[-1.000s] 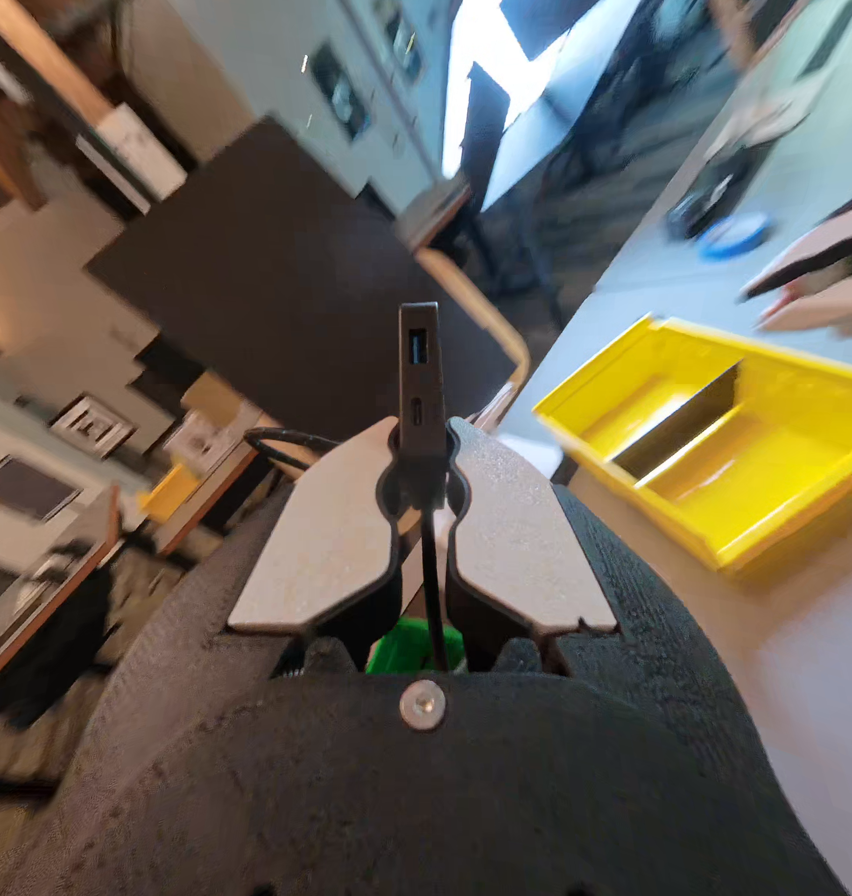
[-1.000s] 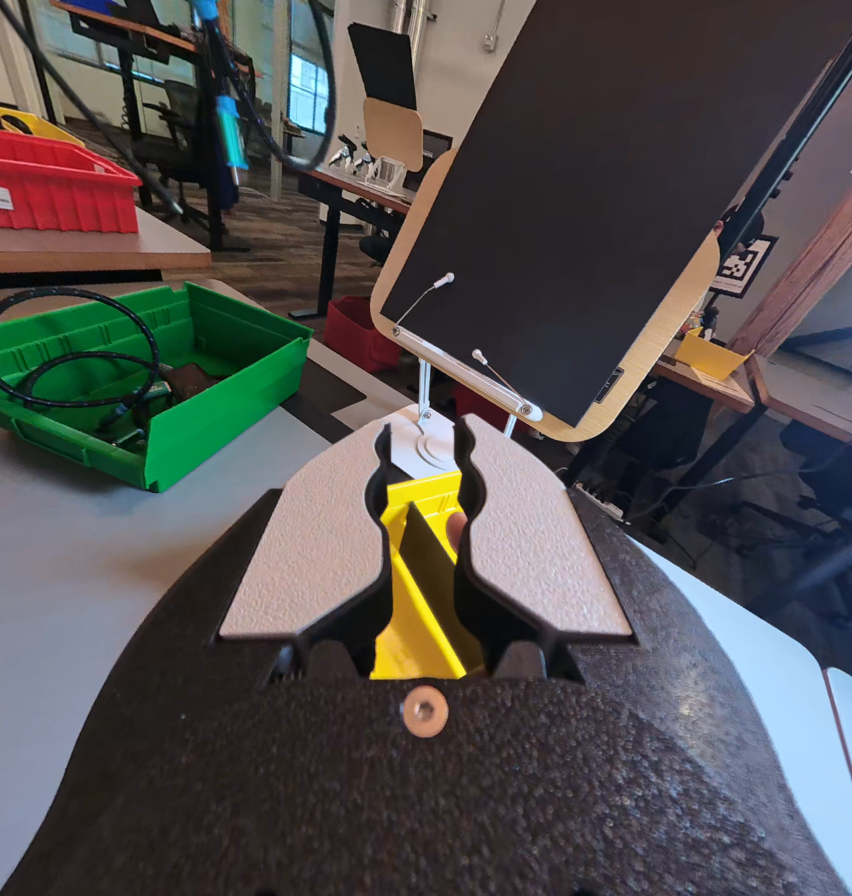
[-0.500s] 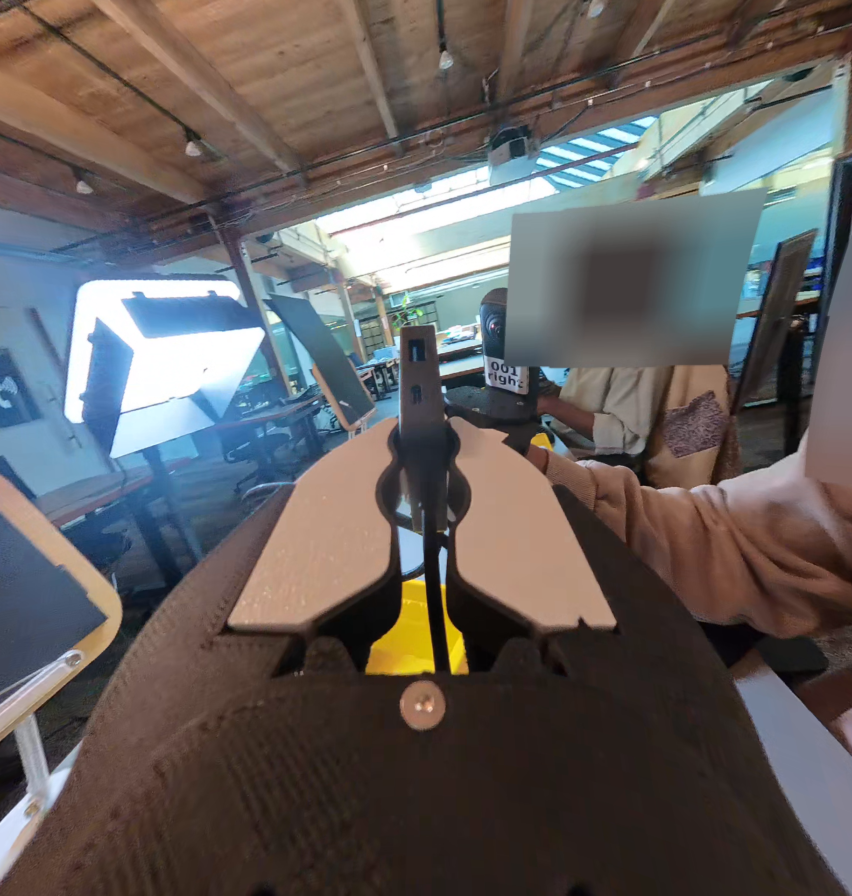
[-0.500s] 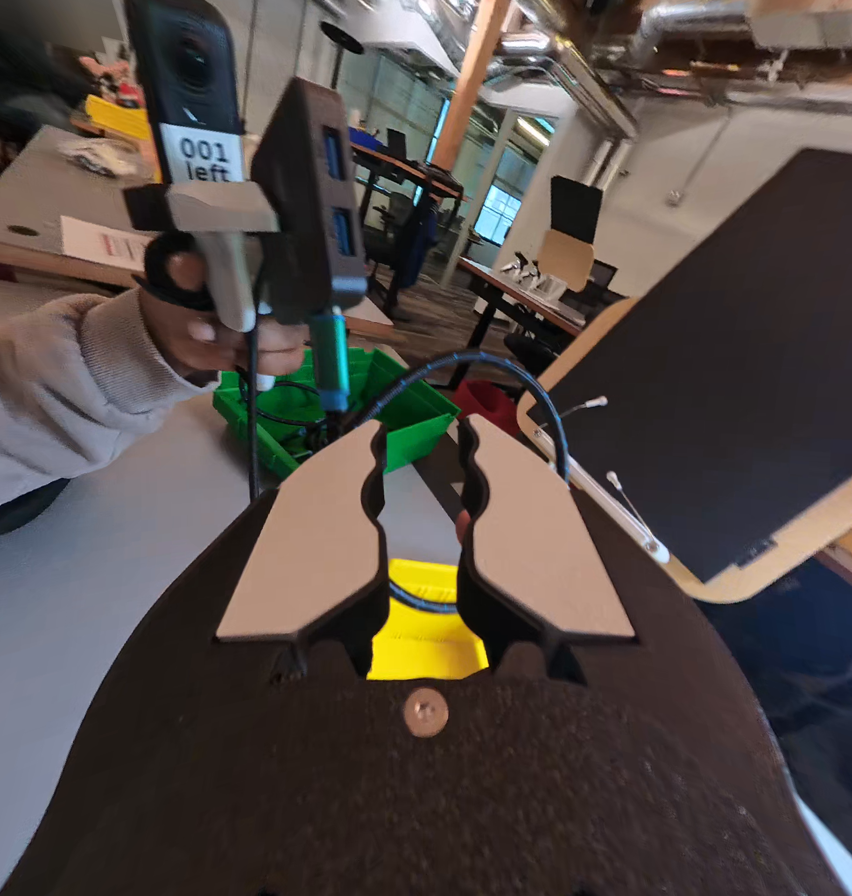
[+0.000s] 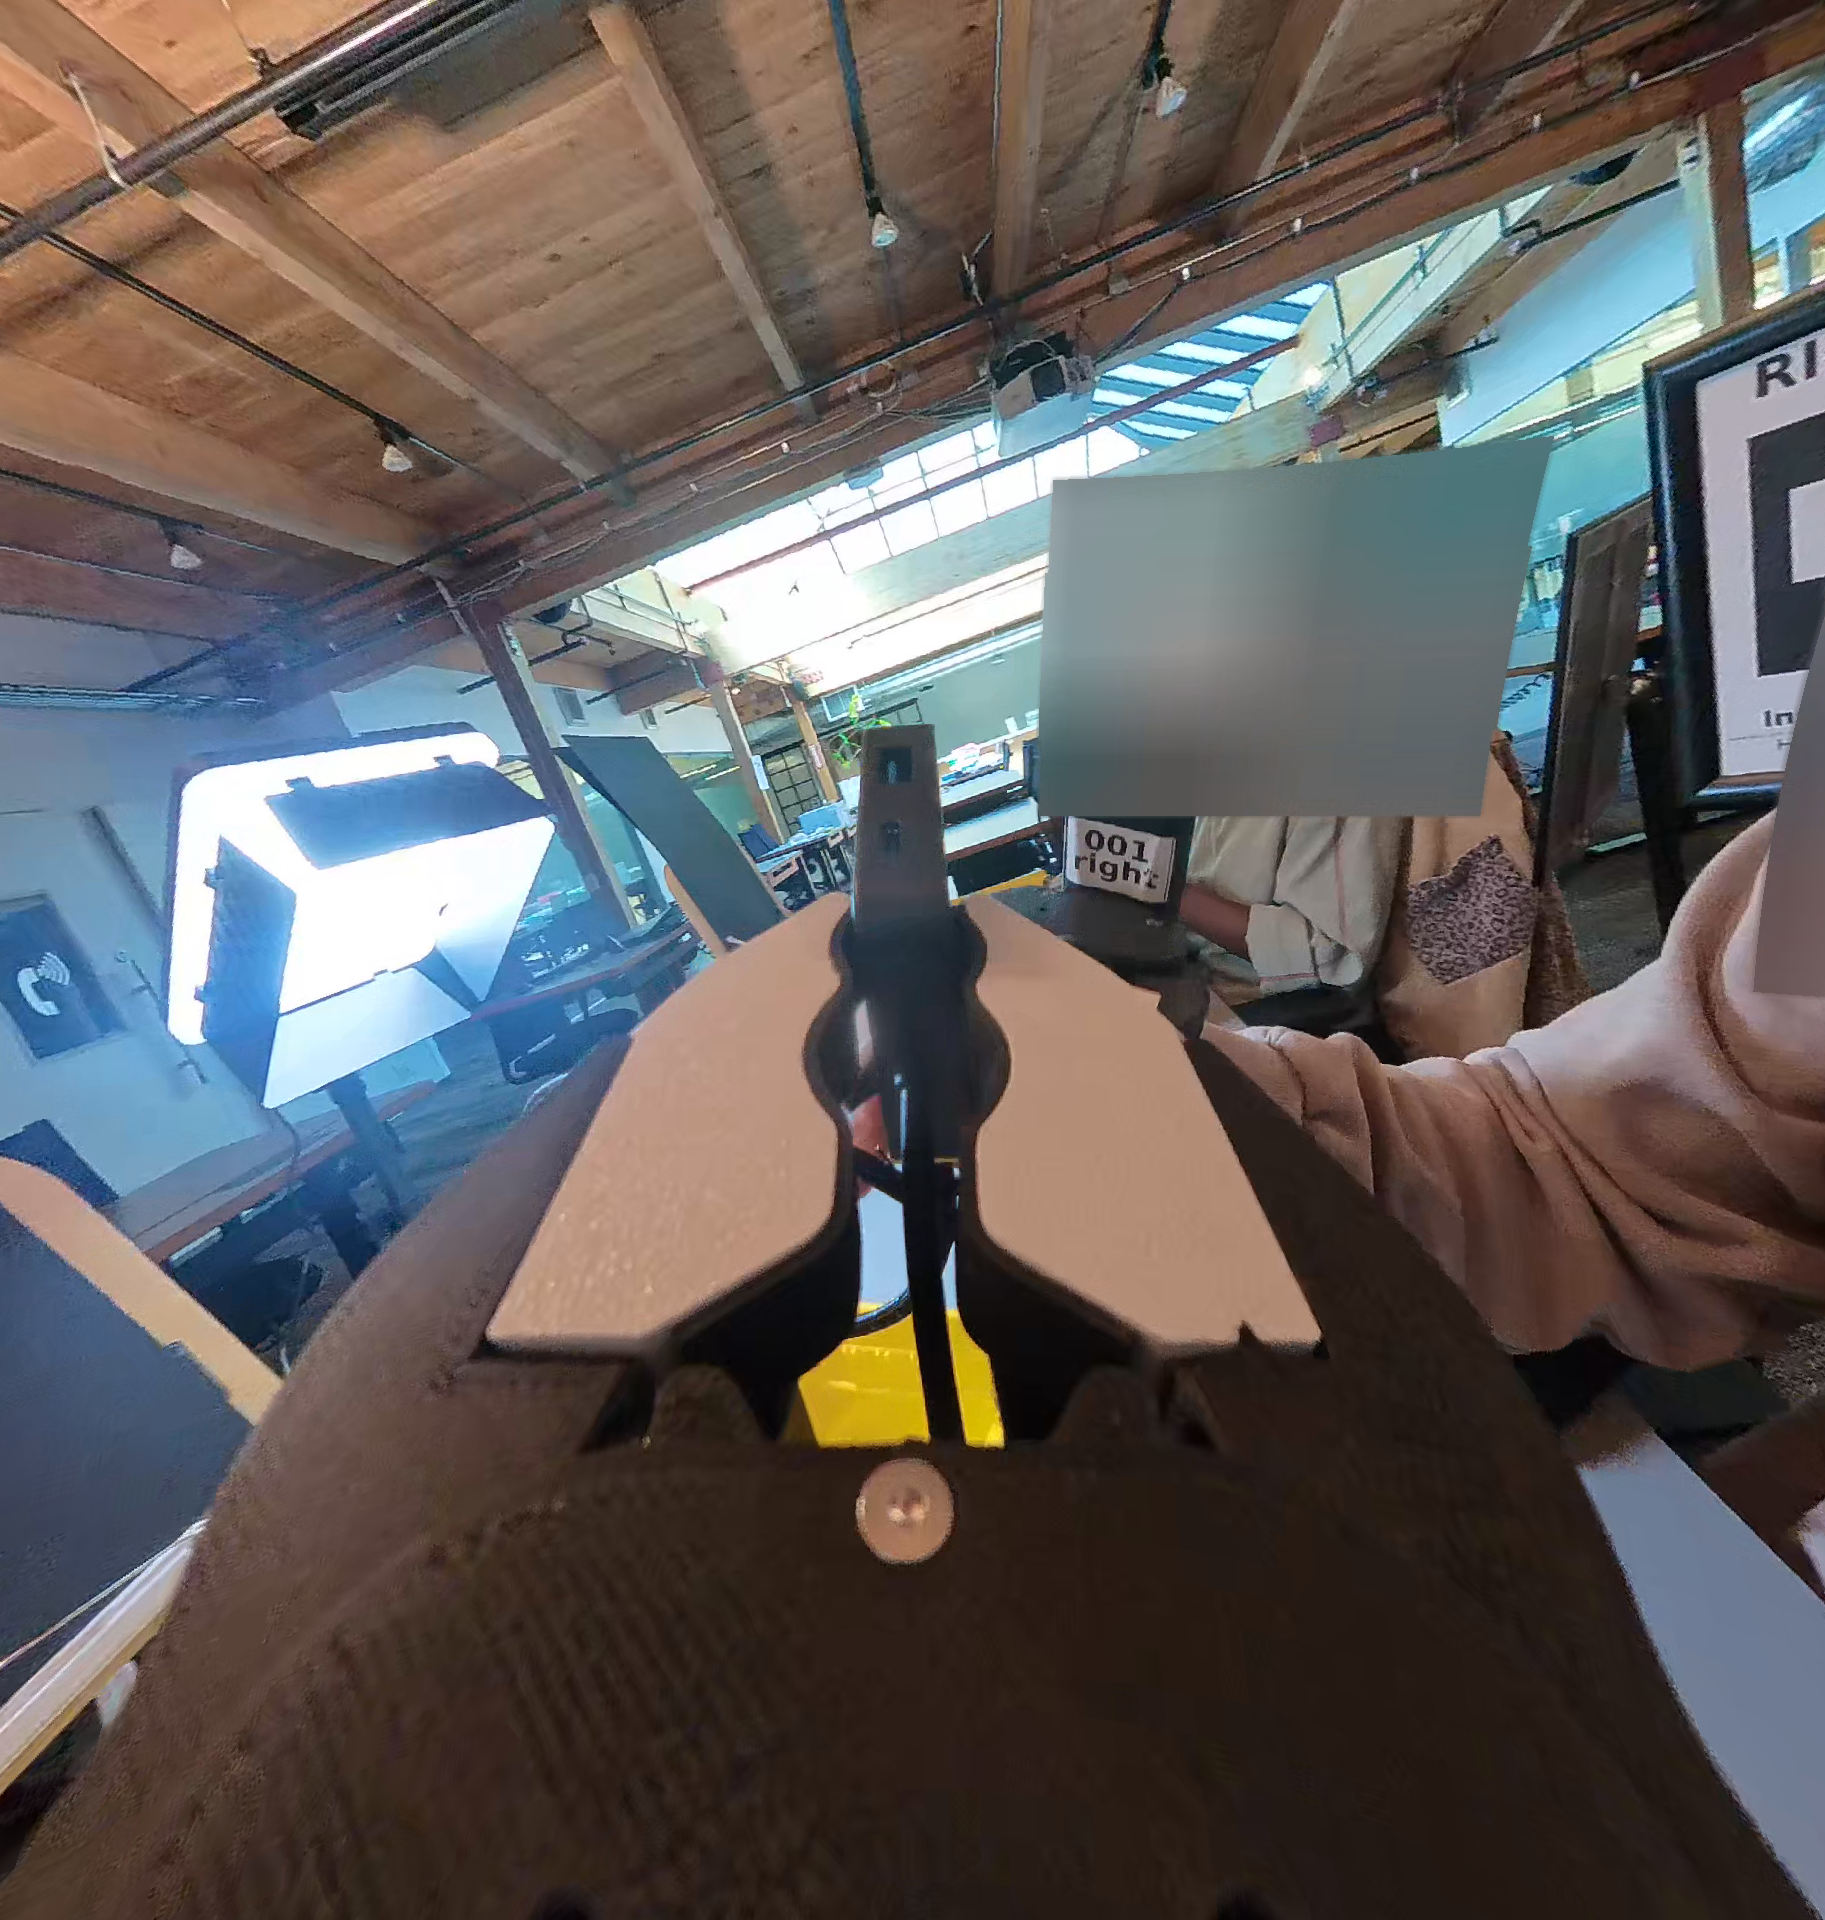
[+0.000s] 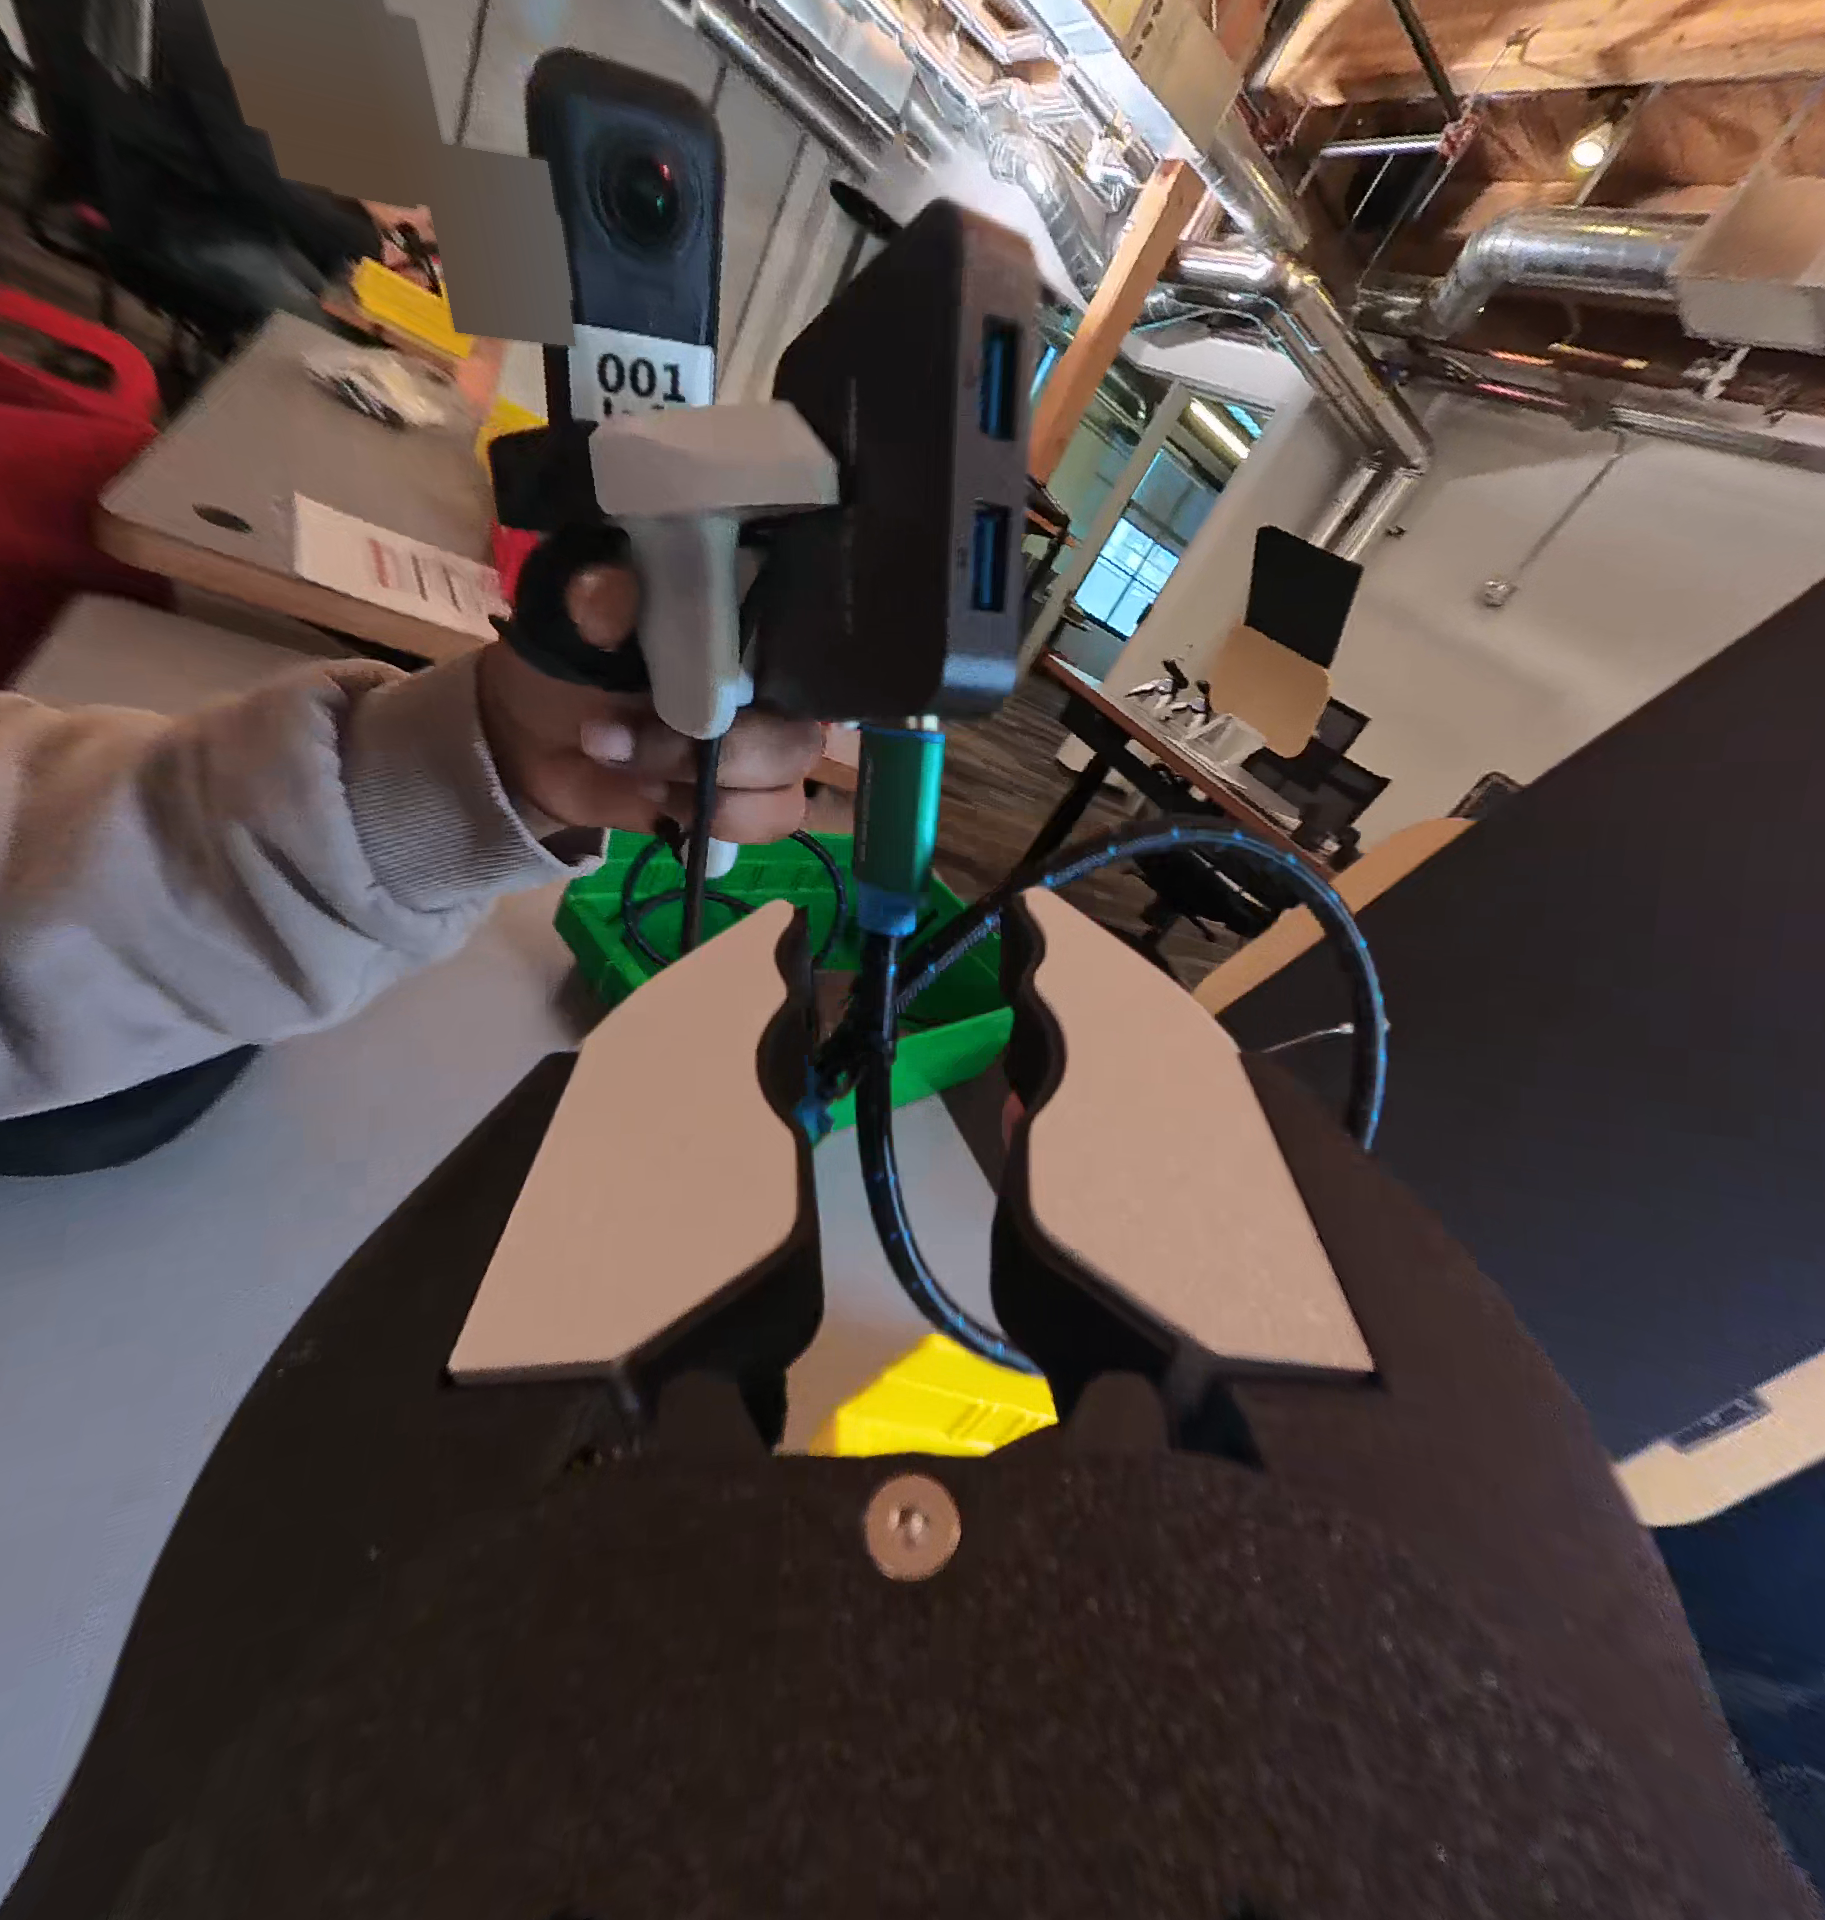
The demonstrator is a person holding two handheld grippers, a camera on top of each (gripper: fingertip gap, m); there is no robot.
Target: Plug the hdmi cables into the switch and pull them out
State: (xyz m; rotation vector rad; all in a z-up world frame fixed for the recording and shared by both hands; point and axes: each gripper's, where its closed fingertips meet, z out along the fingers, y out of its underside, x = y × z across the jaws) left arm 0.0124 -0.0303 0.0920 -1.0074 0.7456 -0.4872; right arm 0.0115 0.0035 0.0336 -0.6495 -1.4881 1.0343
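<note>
We had the left gripper pinching the switch upright. The right gripper sat spread, a green plug at its 12 o'clock, seated in the switch's underside.

Wrist cameras face each other, sharing the switch
</note>
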